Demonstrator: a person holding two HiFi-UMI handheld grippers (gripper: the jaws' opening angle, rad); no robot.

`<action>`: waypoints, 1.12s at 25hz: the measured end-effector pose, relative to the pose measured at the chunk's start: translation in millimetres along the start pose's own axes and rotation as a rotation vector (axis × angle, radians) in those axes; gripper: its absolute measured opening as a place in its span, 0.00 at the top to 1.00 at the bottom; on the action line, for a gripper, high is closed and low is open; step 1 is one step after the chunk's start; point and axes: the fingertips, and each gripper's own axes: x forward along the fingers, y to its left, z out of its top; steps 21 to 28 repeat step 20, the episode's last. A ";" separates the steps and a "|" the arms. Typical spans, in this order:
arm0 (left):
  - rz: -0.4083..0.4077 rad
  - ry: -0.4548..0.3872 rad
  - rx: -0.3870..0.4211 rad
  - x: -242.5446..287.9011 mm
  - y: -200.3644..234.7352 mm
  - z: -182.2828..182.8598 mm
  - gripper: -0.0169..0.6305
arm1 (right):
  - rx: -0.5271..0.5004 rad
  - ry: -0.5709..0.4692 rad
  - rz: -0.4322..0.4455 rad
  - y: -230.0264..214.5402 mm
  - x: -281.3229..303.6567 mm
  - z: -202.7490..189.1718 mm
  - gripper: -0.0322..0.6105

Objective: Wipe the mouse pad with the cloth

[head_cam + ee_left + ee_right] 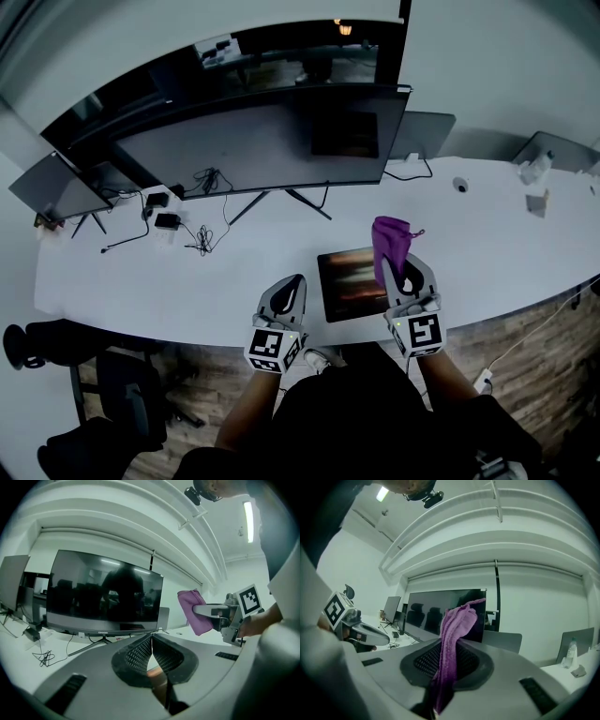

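the left gripper (293, 286) hovers just left of the dark rectangular mouse pad with a brownish printed face (345, 286), over the front part of the long white desk (187, 281). in the left gripper view its two jaws (151, 645) are pressed together with nothing between them. it points toward the wide dark curved monitor (262, 141), which stands well behind the mouse pad.

the mouse pad lies flat near the desk's front edge, between the two grippers, its sides roughly square to that edge.

the right gripper (401, 267) is over the mouse pad's right edge, jaws clamped on the crumpled purple fabric cloth (388, 242). in the right gripper view (447, 660) the cloth (452, 639) runs lengthwise along the jaws: a tuft stands up past the tips and a tail hangs down behind the pinch. the left gripper view shows the cloth (192, 609) raised above the desk and not touching anything.

the right gripper is plainly the nearer one for wiping. as i read it, the mouse pad lies below and slightly left of the cloth, so the tips must drop and tilt down to lay the cloth on the surface. wiping does not look begun yet.
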 end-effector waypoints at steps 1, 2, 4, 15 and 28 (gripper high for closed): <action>0.001 -0.004 0.000 -0.5 -0.7 0.9 0.94 | 0.002 -0.005 -0.001 0.1 -0.5 0.7 0.84; 0.002 -0.010 -0.002 -0.8 -1.2 1.8 0.94 | 0.007 -0.023 -0.003 -0.2 -0.5 2.5 0.84; 0.005 -0.026 -0.007 -1.2 -1.5 4.4 0.94 | 0.019 -0.060 -0.014 -1.8 -0.3 6.4 0.84; 0.001 -0.045 0.018 -1.3 -12.9 11.5 0.94 | 0.022 -0.080 -0.014 2.7 -6.0 11.9 0.84; -0.003 -0.040 0.011 -2.0 -19.8 9.1 0.94 | 0.034 -0.077 -0.020 4.5 -8.6 13.2 0.84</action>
